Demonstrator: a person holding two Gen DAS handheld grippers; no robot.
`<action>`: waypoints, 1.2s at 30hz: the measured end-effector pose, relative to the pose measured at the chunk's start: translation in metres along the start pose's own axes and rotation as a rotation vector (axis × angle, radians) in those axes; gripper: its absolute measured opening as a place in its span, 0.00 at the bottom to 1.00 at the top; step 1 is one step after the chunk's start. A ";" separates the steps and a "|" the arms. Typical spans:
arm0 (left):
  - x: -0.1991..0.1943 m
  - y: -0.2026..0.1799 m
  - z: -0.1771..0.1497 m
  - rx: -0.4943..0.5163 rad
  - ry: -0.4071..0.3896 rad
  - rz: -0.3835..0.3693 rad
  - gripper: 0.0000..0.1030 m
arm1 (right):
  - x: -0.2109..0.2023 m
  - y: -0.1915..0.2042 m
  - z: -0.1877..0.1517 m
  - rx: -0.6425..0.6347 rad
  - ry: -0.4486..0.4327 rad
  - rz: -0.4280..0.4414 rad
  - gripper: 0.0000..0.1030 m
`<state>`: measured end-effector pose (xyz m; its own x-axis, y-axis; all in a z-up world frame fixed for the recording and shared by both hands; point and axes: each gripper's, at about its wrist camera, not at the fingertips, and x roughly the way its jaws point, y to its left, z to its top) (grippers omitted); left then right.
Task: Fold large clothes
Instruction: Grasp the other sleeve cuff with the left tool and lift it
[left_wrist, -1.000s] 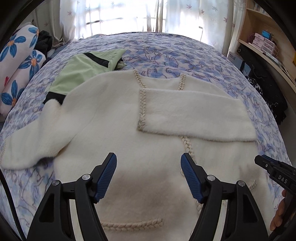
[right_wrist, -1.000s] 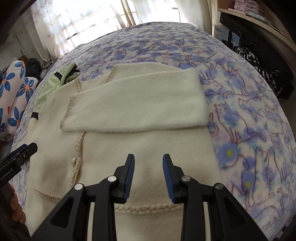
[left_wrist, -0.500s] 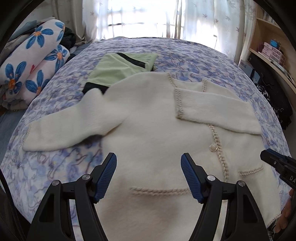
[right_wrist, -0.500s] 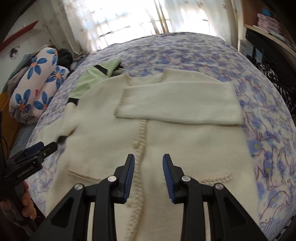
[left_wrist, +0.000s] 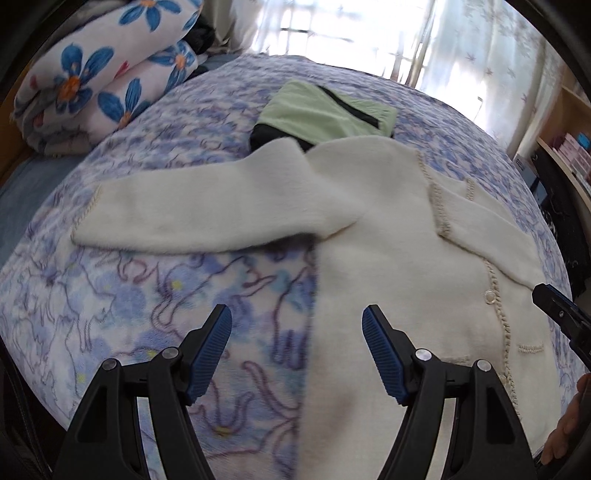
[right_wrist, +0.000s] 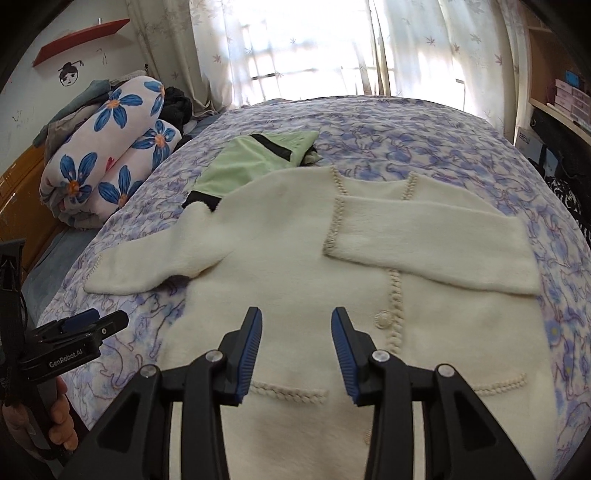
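Fleece, purple-printed, covers the bed (right_wrist: 424, 122), and your cream cardigan (right_wrist: 295, 295) lies flat on it, one sleeve (right_wrist: 436, 247) folded across the chest, the other sleeve (left_wrist: 207, 210) stretched toward the bed's edge. Its shoulder overlaps a green garment (left_wrist: 325, 110); lift carelessly and you may drag that along. Plush knit can slip from a shallow pinch. Both the left hand-held gripper (left_wrist: 297, 350) and the right hand-held gripper (right_wrist: 297, 356) hover spread, holding nothing. "GenRobot.AI" reads on the left one.

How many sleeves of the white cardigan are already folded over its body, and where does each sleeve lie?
1. The right-side sleeve lies folded across the chest of the cardigan. The other sleeve lies spread out to the left on the bedspread, not yet folded.
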<state>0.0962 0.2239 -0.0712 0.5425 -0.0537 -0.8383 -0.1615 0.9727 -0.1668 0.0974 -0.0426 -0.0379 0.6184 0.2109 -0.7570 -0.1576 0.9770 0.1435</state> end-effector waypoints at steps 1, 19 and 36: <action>0.006 0.012 0.000 -0.023 0.011 -0.029 0.70 | 0.006 0.006 0.001 -0.003 0.004 -0.001 0.38; 0.116 0.211 0.028 -0.502 0.018 -0.374 0.68 | 0.105 0.083 0.004 -0.097 0.089 0.000 0.38; 0.062 0.135 0.099 -0.380 -0.218 -0.133 0.06 | 0.087 0.036 -0.012 0.020 0.110 0.078 0.38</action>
<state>0.1901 0.3746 -0.0945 0.7331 -0.0842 -0.6749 -0.3476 0.8065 -0.4783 0.1365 0.0101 -0.1059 0.5166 0.2824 -0.8083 -0.1859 0.9585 0.2161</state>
